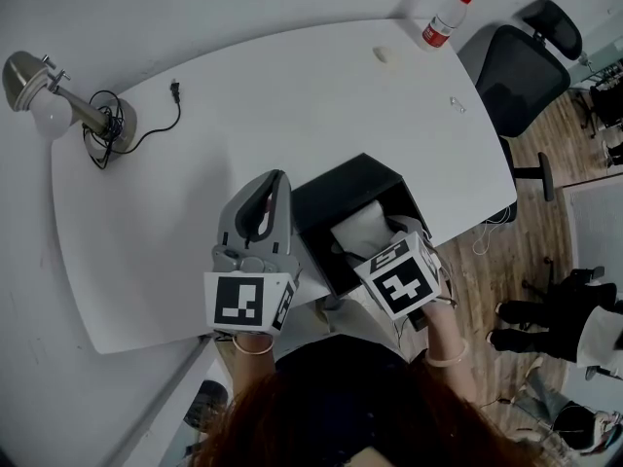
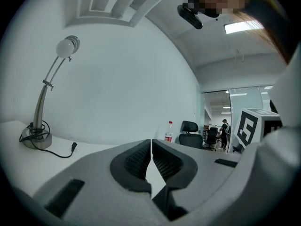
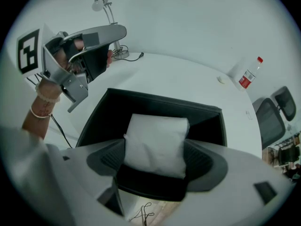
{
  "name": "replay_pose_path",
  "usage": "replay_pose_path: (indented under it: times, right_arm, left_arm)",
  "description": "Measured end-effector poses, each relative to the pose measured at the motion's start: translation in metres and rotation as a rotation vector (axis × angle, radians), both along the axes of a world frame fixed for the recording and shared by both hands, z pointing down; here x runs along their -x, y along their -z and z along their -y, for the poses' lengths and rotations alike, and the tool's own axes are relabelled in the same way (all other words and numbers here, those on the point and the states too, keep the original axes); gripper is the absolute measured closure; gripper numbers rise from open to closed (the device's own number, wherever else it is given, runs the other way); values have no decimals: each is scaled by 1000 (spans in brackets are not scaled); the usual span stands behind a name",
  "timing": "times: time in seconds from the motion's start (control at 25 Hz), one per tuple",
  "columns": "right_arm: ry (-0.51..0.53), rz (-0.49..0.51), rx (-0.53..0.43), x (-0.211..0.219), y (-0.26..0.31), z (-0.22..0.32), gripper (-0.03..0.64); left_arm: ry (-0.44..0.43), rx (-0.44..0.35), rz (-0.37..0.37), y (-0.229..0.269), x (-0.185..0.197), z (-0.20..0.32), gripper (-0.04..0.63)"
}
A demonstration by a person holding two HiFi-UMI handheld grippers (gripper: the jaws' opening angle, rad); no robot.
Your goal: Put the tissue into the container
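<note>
Right gripper view: tissue [image 3: 157, 135], white and folded, clamped between the right gripper [image 3: 156, 157] jaws, held above the open black container [image 3: 117, 112] at the table [image 1: 292, 95] near edge. Left gripper [image 2: 151, 157] jaws together, empty, just left of the container. Lamp [image 1: 58, 100] at far-left corner, bottle [image 1: 443, 22] at far-right corner.

head view steeply down over table [image 1: 292, 95], gripper views along jaws, sharing lamp [image 1: 70, 102]

No legible text, brand or number anywhere. Clear plastic bottle with red cap [image 1: 443, 19] on the white tabletop [image 1: 292, 115] has a red label [image 1: 435, 35], print too small to read. Cubes [image 1: 239, 301] on left hand-held gripper [image 2: 151, 154] and right hand-held gripper [image 3: 157, 147] show only black-and-white square codes.
</note>
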State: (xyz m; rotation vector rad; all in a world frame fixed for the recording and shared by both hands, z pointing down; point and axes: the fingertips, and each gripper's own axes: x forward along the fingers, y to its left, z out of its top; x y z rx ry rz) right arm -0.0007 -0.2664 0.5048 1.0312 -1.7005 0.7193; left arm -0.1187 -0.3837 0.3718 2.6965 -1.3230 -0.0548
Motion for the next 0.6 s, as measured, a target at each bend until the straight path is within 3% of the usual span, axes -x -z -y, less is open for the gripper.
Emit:
replay_pose_path:
  times: [0.6]
  right_arm:
    - [44,5,-53,-6,11,-3,212]
  left_arm:
    - [24,-23,7,10,1,-12,565]
